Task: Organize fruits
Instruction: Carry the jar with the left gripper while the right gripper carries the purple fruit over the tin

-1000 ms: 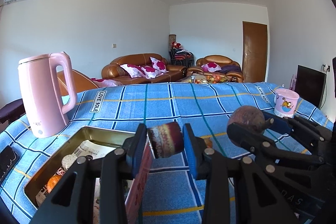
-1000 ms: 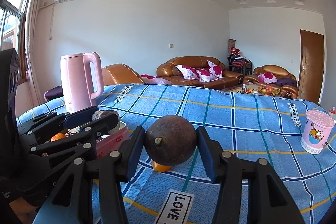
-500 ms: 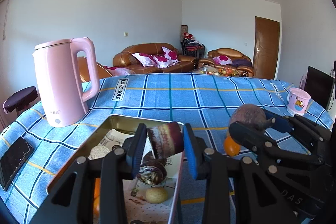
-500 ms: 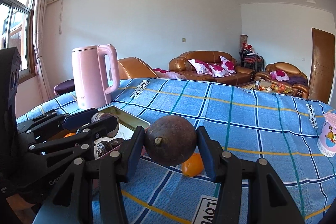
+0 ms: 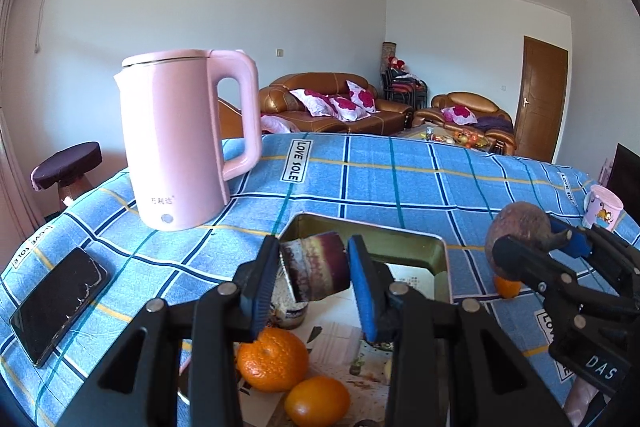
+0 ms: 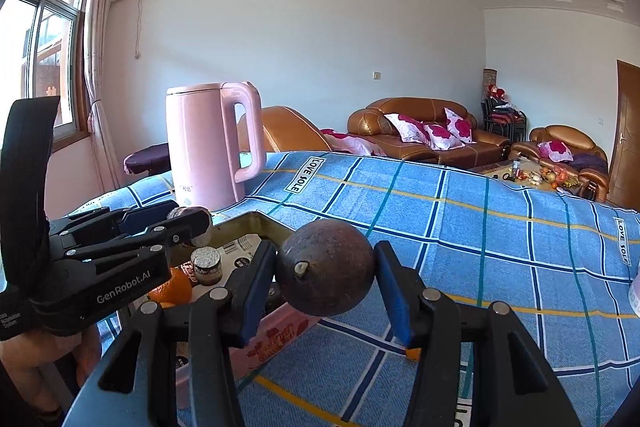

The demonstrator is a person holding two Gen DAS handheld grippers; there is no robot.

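Left gripper (image 5: 313, 275), clamped on a cut purple fruit chunk (image 5: 314, 267), has swung in over the tin tray (image 5: 434, 247) w/ oranges (image 5: 273, 359) below, so drop-off looks imminent. Right gripper (image 6: 326, 277) holds the round brown fruit (image 6: 326, 267) level, just beside the tray's edge, over the surface (image 6: 480, 247).

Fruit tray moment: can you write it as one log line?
left gripper: shut on cut purple fruit piece, above tray | right gripper: shut on round brown fruit | tray holds oranges
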